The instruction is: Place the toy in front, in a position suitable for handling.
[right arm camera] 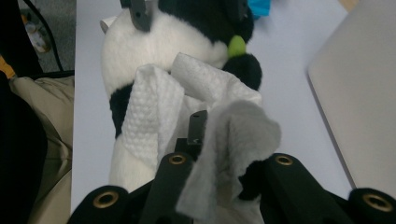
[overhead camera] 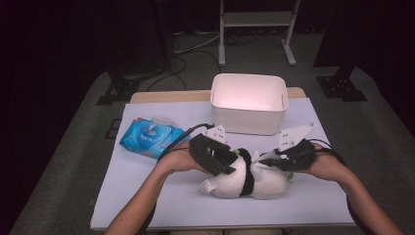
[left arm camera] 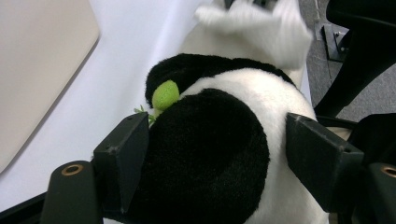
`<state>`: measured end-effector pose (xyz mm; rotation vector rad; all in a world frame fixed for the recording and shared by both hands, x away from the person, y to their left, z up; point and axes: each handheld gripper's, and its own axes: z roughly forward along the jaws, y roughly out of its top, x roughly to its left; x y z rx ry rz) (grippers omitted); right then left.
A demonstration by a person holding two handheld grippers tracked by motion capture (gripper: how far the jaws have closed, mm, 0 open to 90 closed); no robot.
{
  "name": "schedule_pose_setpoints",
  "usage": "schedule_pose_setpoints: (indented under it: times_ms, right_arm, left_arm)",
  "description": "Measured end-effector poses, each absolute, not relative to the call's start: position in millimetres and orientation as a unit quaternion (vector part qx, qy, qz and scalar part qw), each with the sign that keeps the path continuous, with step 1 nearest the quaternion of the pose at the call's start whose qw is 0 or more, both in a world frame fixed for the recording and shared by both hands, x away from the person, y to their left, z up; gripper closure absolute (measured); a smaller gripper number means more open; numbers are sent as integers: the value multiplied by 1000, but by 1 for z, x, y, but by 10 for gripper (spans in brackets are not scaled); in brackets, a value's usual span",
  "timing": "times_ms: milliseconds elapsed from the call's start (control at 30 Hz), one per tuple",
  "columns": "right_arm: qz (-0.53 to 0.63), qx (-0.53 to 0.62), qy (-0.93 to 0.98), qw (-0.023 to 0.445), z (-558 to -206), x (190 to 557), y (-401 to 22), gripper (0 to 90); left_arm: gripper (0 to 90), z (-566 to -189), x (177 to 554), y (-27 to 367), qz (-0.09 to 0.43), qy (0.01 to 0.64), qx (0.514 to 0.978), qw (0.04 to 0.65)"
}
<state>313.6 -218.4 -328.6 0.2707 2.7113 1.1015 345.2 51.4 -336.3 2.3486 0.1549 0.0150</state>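
Observation:
A black-and-white plush panda (overhead camera: 244, 181) lies on its side on the white table (overhead camera: 147, 196), with a small green leaf (left arm camera: 166, 95) by its head. My left gripper (overhead camera: 222, 164) is shut on the panda (left arm camera: 210, 154), one jaw pressing each side of a black plush part. Coming in from the right, my right gripper (overhead camera: 271, 159) is shut on a crumpled white wipe (right arm camera: 154, 112). The wipe rests against the panda's (right arm camera: 140, 51) white body and drapes over one jaw, hiding its tip.
A blue pack of wet wipes (overhead camera: 149, 137) lies to the left of my left hand. Just behind the panda stands a white bin (overhead camera: 249, 103). The table's front edge runs close under my forearms.

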Motion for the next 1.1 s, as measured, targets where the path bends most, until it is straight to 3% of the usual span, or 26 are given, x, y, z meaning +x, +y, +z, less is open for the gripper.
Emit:
schedule_pose_setpoints:
  times_ms: [167,667,1100]
  right_arm:
    - [351,79,927,103,-330,316,-205,782]
    - [370,116,917,94,-339,321,-230,782]
    - [374,140,912,99,-340,317,-245,782]
  left_arm:
    - [234,-335,343,54,4,64,919,390]
    - [161,-322,333,53,11,62,909,412]
    - [161,-325,331,63,4,74,905,418]
